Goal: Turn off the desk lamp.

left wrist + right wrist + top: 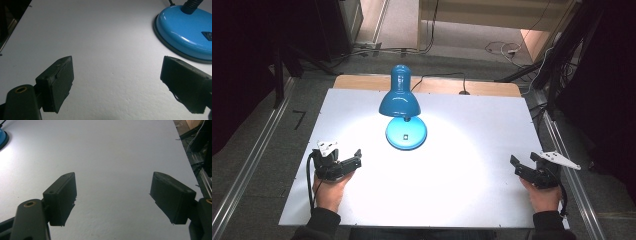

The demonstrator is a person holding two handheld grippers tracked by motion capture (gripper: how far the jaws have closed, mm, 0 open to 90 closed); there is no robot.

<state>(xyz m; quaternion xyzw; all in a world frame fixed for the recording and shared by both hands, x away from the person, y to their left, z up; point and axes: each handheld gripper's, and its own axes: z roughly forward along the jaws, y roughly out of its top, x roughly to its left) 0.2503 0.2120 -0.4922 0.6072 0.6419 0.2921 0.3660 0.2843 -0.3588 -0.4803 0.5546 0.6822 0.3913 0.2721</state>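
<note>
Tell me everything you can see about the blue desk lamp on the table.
The lamp is glossy blue and looks like painted metal. It has a round, domed base with a grey rim and a small black switch on top, a dark ribbed neck, and a bell-shaped shade tipped downward. It is lit, throwing a bright pool on the white table. It stands upright at the far middle of the table, a black cord running off behind it. Nothing else touches it.
</note>
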